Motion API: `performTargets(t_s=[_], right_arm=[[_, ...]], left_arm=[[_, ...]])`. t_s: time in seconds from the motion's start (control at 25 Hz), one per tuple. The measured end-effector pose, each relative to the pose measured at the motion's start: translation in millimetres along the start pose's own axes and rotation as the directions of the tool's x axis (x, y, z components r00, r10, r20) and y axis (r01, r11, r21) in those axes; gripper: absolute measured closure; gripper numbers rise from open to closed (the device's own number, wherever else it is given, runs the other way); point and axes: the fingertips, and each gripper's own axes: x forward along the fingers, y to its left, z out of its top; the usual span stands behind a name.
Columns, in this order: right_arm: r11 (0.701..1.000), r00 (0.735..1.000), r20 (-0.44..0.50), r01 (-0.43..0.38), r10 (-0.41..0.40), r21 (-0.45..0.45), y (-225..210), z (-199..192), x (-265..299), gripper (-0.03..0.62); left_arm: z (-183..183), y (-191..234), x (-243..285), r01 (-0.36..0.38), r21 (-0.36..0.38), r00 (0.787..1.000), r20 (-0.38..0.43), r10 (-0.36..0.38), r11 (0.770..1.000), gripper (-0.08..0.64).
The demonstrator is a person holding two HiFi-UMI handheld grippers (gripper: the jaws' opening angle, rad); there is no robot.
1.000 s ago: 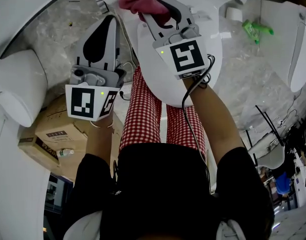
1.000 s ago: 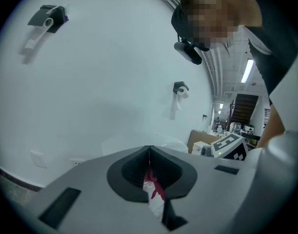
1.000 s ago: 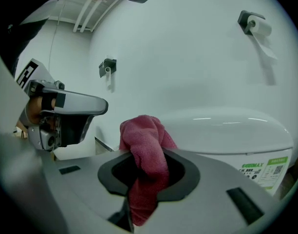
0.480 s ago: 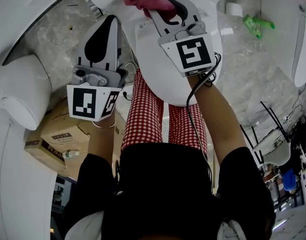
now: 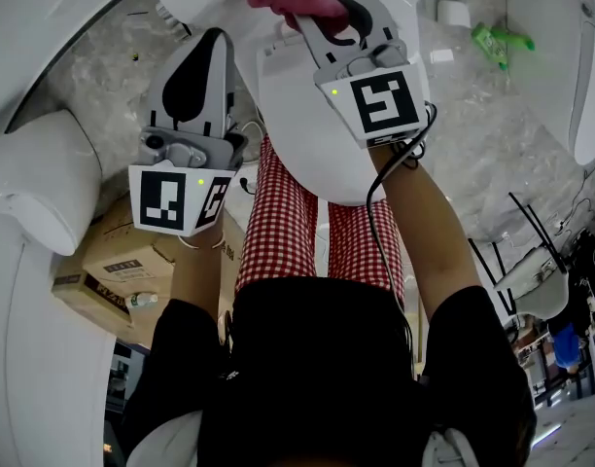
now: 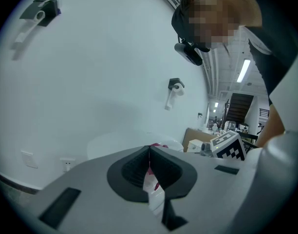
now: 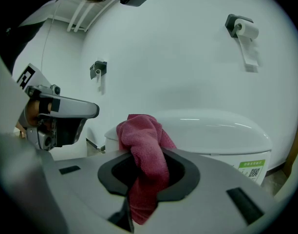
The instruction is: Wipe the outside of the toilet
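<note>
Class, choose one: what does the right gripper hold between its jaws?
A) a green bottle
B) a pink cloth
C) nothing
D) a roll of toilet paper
B: in the right gripper view, the right gripper is shut on the pink cloth, which bunches above the jaws and hangs below them.

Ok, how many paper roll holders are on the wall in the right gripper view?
2. One paper roll holder hangs at upper right, above the toilet; the other is further left and lower. More may lie outside this view.
</note>
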Motion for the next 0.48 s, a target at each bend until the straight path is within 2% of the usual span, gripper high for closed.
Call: performTargets(t_s=[0.48], right_arm=[[0.999, 0.999, -0.011, 0.049, -0.048, 0.009, -28.2, -2.6, -11.5, 0.492]], left_arm=[[-1.9, -10.2, 11.9, 0.018, 0.000, 1.000, -0.010, -0.018, 1.000, 0.549]])
